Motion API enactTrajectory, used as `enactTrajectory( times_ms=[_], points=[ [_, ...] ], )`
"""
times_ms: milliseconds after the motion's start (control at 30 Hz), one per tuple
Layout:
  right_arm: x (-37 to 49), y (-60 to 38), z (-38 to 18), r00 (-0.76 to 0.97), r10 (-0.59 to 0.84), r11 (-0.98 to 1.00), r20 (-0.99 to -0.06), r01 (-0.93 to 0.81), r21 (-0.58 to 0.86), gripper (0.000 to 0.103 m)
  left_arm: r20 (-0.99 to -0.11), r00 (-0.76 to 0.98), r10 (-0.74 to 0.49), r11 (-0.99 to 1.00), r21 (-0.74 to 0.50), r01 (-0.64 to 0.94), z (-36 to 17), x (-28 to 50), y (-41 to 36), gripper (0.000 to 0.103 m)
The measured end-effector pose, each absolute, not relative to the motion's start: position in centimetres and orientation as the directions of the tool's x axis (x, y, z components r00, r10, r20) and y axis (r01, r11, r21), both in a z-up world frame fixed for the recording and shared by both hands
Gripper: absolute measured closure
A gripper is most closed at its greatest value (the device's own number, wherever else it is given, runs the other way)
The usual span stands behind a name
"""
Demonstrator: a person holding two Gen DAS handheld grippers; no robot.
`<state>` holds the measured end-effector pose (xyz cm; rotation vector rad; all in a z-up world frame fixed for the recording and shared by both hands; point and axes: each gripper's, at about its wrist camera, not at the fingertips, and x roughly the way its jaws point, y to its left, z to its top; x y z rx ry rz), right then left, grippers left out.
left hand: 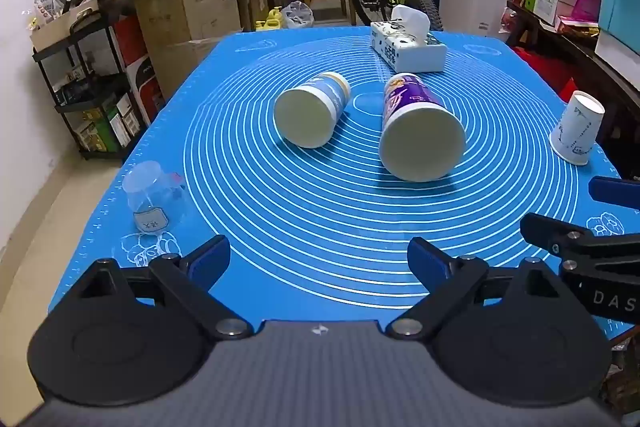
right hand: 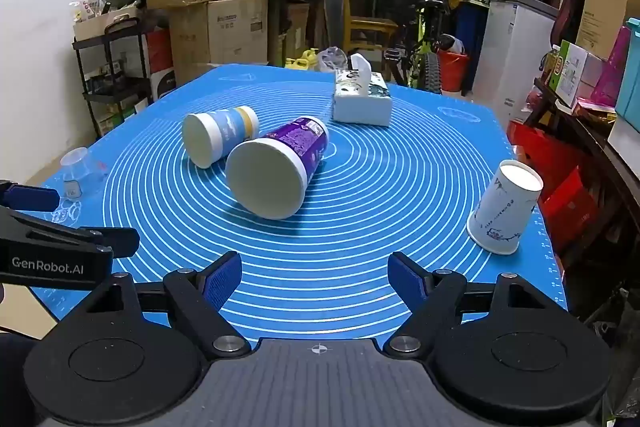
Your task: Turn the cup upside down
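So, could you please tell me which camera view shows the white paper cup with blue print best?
The right wrist view: the white paper cup with blue print stands inverted, large and whole. The left wrist view shows it smaller, near the frame's right edge.

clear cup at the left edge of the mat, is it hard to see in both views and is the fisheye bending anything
Left wrist view: the clear cup is faint, see-through against the blue mat, only its label and outline standing out. Right wrist view: it is smaller and fainter near the frame edge. Both views: the mat's edges bow, corners darken, and the cups cast only soft shadows.
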<state>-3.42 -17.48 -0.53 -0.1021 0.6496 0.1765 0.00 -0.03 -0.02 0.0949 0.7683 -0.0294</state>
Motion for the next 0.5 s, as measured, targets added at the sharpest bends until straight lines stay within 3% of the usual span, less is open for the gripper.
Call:
enactTrajectory(
  times_ms=[500],
  points=[
    [-3.3,-17.5,-0.6,0.779,0.130,0.980,-0.613,-0.195,-0.040,0.020,-0.682,0.731,0.025,0.996,0.082,0.043,-0.3,-0.3,-1.1,0.008]
  ],
)
